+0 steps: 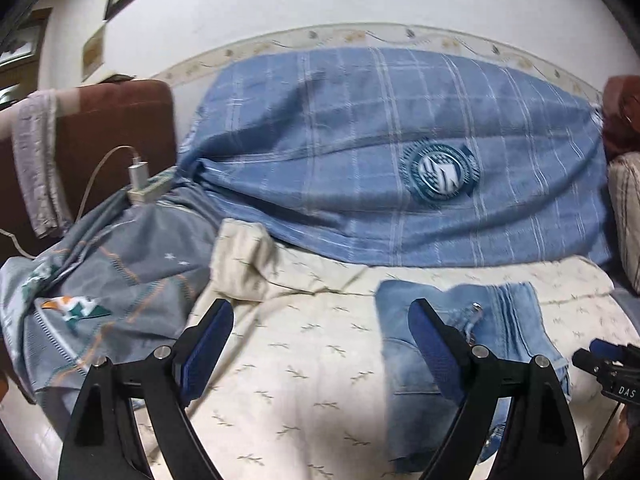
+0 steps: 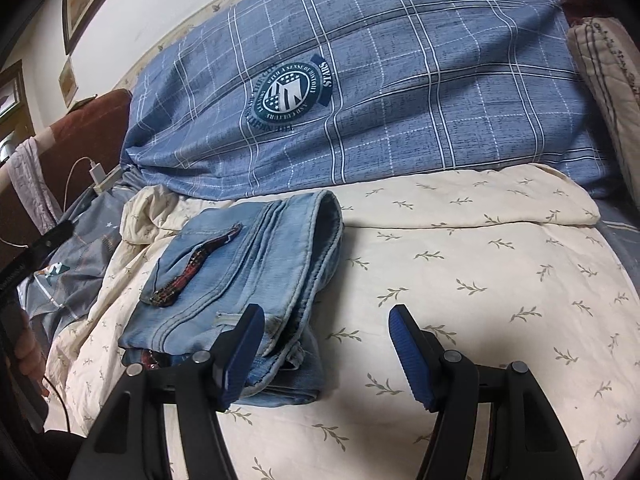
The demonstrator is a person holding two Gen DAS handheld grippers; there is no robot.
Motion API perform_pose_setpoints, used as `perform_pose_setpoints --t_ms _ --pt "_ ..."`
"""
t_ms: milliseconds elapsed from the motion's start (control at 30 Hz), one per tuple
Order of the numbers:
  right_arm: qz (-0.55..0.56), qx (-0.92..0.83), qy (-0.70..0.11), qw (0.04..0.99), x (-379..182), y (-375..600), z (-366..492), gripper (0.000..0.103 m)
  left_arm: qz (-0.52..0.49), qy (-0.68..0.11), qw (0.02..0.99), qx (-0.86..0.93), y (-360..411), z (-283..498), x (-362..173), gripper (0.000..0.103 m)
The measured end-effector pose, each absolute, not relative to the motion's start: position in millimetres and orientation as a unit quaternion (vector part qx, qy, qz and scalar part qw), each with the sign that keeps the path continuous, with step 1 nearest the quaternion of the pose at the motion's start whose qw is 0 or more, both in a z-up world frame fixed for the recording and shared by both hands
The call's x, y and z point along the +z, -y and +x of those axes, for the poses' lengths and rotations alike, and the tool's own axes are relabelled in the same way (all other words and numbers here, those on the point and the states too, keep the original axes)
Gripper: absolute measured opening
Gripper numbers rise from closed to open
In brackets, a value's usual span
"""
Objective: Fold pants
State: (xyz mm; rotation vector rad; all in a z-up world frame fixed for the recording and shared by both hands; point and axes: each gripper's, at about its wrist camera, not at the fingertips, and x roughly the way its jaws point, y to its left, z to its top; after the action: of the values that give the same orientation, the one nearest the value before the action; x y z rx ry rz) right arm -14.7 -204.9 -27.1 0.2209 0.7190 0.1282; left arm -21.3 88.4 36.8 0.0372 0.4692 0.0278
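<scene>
Light blue denim pants (image 2: 256,268) lie folded into a compact stack on the cream leaf-print blanket (image 2: 460,280). In the left wrist view the pants (image 1: 472,340) sit just beyond my right-hand finger. My left gripper (image 1: 320,320) is open and empty, hovering above the blanket to the left of the pants. My right gripper (image 2: 326,326) is open and empty, its left finger (image 2: 240,356) over the near right corner of the stack. The right gripper also shows in the left wrist view (image 1: 608,364) at the right edge.
A blue plaid duvet (image 2: 380,92) with a round emblem is piled behind the pants. A grey patterned sheet (image 1: 108,284) lies to the left. A charger with cable (image 1: 140,180) rests by a brown headboard (image 1: 112,132). A striped pillow (image 2: 608,92) lies at the right.
</scene>
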Motion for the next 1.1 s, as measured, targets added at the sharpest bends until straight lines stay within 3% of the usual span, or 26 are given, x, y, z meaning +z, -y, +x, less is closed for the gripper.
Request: perform_pose_setpoints --t_ms 1100 --pt "0.113 0.082 -0.335 0.932 -19.6 188.1 -22.8 0.068 0.019 -0.206 0.978 0.028 -104.5 -39.1 50.8 0.091"
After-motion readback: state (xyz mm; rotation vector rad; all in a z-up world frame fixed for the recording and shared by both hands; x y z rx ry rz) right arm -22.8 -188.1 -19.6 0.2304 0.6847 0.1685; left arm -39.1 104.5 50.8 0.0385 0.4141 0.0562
